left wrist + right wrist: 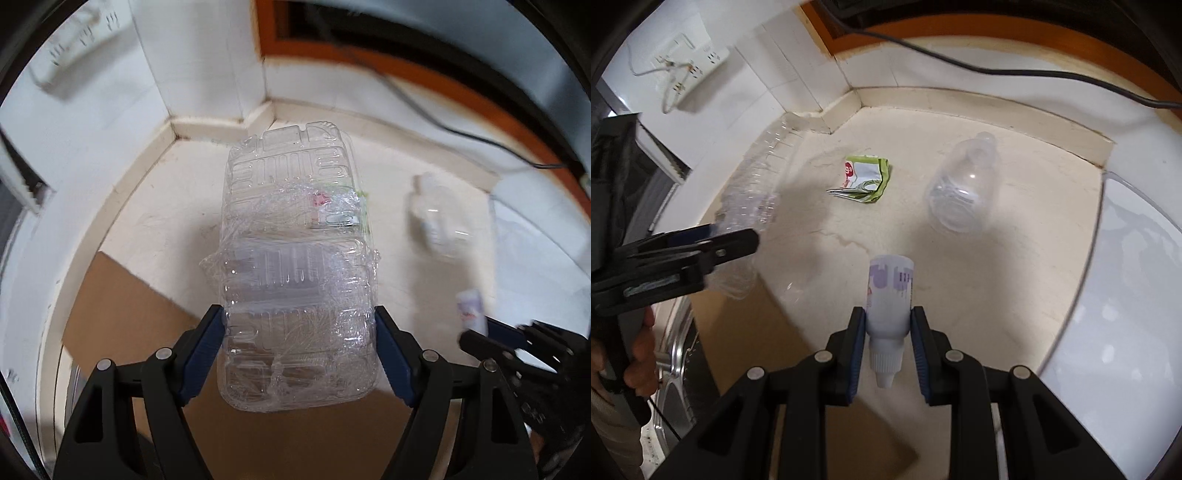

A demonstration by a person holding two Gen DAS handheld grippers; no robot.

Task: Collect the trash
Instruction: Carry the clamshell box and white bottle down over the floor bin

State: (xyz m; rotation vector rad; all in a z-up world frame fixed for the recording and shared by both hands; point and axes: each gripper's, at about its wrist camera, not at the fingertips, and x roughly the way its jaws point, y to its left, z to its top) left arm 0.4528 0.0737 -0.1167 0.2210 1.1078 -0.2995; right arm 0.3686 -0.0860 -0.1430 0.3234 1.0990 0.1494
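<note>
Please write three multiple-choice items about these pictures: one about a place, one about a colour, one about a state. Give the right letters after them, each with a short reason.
1. Where does the folded wrapper lie?
A. On the cream floor, between the clear tray and the clear bottle
B. Inside the clear bottle
C. On the cardboard sheet

2. What colour is the wrapper's border?
A. Blue
B. Green
C. Black

3. What is the state of the right gripper?
A. Open and empty
B. Shut on the small white bottle
C. Shut on the black cable

Answers:
1. A: the right wrist view shows it on the bare floor, with the clear plastic tray in the left gripper to its left and the clear bottle to its right.
2. B: its edge is light green around a white and red print.
3. B: both pads press the sides of the small white bottle, nozzle toward the camera.
</note>
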